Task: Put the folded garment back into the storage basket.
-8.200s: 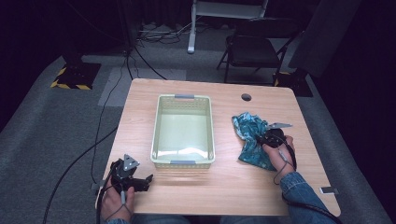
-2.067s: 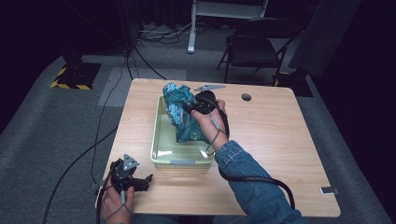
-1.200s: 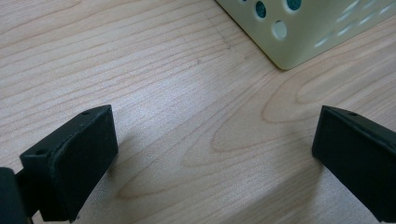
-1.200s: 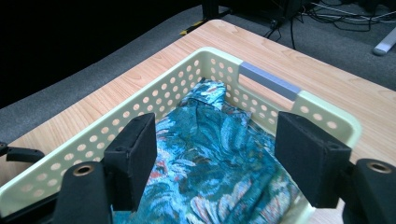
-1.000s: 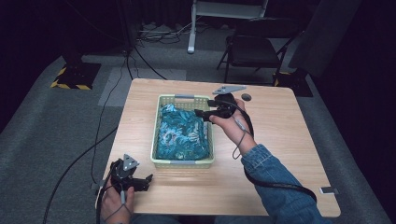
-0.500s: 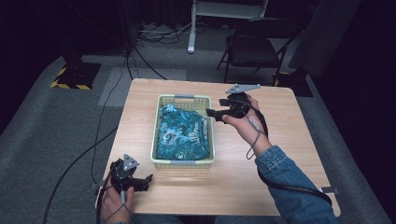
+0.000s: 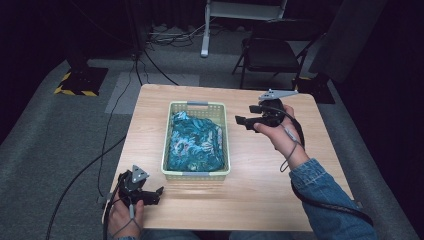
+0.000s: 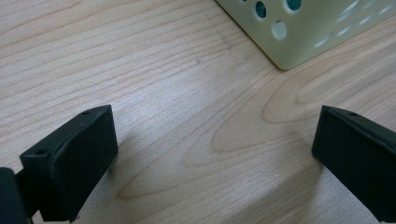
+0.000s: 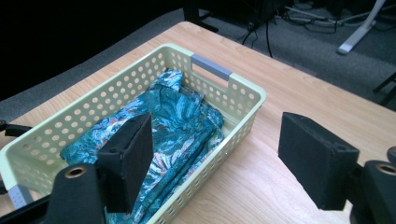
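While the teal patterned cloth (image 7: 194,142) lies crumpled inside the pale green basket (image 7: 196,175) at the centre of the high view, the right hand-held gripper (image 7: 243,121) hangs above the desk (image 7: 260,190) just right of the basket, jaws parted and holding nothing. At the lower left of that view, the left hand-held gripper (image 7: 159,194) rests on the desk near the basket's corner, jaws spread wide and empty.

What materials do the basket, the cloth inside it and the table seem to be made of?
Basket: probably matte, pale green plastic, with punched round holes and a moulded rim.
Cloth: soft printed fabric, teal, lying in folds.
Table: wood or wood-look laminate, with visible grain and a smooth surface.
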Motion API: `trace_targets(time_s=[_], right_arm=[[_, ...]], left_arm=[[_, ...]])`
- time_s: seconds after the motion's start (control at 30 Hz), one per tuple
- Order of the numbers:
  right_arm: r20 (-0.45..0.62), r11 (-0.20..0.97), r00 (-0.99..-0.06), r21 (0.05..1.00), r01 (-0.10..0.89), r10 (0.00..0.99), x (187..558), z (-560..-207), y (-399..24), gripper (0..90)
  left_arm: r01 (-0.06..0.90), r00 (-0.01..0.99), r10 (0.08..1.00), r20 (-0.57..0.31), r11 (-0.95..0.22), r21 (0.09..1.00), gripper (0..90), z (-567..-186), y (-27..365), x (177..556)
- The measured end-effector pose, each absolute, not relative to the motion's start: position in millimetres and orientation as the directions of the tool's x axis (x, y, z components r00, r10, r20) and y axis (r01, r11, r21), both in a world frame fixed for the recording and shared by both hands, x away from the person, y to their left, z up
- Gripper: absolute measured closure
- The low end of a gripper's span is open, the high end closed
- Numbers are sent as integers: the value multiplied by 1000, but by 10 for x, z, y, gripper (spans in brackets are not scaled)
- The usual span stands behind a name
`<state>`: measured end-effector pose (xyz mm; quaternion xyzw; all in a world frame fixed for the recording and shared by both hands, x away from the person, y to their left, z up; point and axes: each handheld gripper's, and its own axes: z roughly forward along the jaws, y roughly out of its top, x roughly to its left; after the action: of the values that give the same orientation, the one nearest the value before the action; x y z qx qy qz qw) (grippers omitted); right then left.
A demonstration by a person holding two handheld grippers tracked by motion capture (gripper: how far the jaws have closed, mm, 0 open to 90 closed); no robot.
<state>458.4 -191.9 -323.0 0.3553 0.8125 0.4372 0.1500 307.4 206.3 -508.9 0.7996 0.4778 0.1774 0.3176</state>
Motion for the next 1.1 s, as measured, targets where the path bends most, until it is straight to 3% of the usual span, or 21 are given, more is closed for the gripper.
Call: trace_targets(time_s=[1.1], right_arm=[[51,327,-640,827,458,767,4437,-3176,-2589,260]], left_arm=[[652,480,877,-20,-342,677,3,-5088,2063,3075]])
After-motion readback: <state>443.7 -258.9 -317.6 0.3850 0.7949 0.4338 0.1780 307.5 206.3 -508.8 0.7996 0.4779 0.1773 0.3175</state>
